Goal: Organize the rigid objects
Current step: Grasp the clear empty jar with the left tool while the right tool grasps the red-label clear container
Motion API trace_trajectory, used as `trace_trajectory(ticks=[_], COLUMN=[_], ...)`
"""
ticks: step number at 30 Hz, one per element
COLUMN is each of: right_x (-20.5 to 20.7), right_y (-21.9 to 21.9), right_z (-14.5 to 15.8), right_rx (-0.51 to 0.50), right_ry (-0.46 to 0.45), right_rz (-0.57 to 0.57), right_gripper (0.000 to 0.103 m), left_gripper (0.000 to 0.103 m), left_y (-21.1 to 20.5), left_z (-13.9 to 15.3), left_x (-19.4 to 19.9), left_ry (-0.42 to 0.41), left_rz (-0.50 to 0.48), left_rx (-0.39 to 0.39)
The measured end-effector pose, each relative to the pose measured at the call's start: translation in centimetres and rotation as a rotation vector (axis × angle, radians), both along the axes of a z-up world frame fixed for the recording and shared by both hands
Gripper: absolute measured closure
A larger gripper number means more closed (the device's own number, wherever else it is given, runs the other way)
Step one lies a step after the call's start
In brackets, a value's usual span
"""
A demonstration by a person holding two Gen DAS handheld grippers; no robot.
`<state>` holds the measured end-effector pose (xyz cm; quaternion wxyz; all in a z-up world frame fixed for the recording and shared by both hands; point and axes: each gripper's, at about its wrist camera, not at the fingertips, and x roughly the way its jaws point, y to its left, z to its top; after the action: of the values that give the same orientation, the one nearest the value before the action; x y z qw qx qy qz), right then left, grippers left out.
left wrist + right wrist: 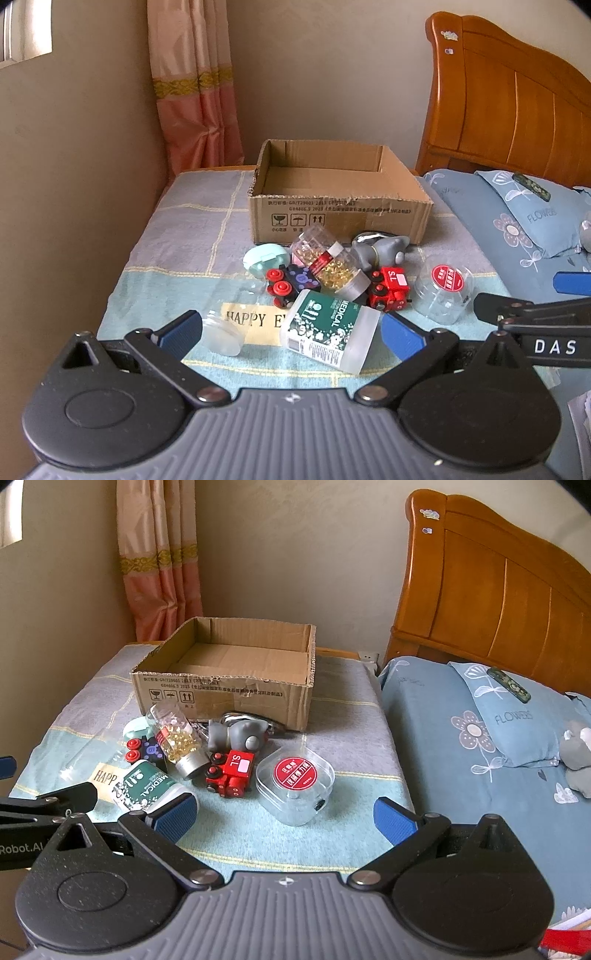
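Observation:
An open cardboard box (pixel 340 218) (pixel 225 698) stands at the back of the cloth-covered table, nothing visible inside. In front of it lies a heap: a green "MEDICAL" bottle (pixel 330 332) (pixel 147 790) on its side, a capsule bottle (pixel 332 267) (pixel 175 734), a red toy train (pixel 389 288) (pixel 231 773), a dark toy with red wheels (pixel 291 282) (pixel 144 749), a grey figurine (pixel 380 251) (pixel 236 734), a mint case (pixel 264 258) and a clear box with a red label (pixel 445 291) (pixel 295 786). My left gripper (pixel 291 332) is open around the MEDICAL bottle's near end. My right gripper (pixel 284 816) is open just before the clear box.
A small clear jar (pixel 223 334) lies by the left gripper's left finger. A bed with a blue flowered pillow (pixel 517 723), a grey plush toy (pixel 576 757) and a wooden headboard (pixel 498 590) borders the table on the right. A wall and a pink curtain (pixel 192 92) stand behind.

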<state>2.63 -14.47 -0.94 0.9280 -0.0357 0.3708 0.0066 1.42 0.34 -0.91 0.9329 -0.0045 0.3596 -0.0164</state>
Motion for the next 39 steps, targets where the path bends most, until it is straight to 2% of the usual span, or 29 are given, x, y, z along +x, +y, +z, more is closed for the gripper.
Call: trace_trajectory(ticks=[5,9,18,21,28,32,39], right_x=[0.3,0.6,2.4,3.2,4.6,5.2,6.0], right_y=[-0.1,-0.5,-2.0,-2.5,-2.6,-2.6,-3.3], right_z=[-0.5,-1.2,-4.4,-6.1,-10.3,-11.5,-12.2], right_rx=[0.019,0.023,-0.028,-0.033,-0.044,-0.031,0.030], right_ry=[-0.020,-0.039,-0.005,0.036,0.127,0.157,0.140], right_rz=[0.045,0.092,0.118,0.122,0.146,0.163,0.182], right_gripper=[0.000,0.000,0.000,0.000,0.000,0.000,0.000], left_gripper=[0.001,0.001,0.001,0.001,0.001,0.001,0.001], left_y=[0.7,1.7,3.4,4.0,5.0,5.4,6.5], left_z=[-0.6,-1.4,-4.1,-5.2,-8.1,-9.3,-10.9], left_x=[0.2,0.9,2.1,2.6,3.7,4.2,5.1], left_ry=[-0.040,-0.013,0.018,0.037,0.087,0.108,0.128], left_rz=[-0.038,-0.049,-0.043,-0.037,-0.015,-0.007,-0.012], left_rx=[-0.034,-0.075,0.038,0.057,0.076,0.078,0.041])
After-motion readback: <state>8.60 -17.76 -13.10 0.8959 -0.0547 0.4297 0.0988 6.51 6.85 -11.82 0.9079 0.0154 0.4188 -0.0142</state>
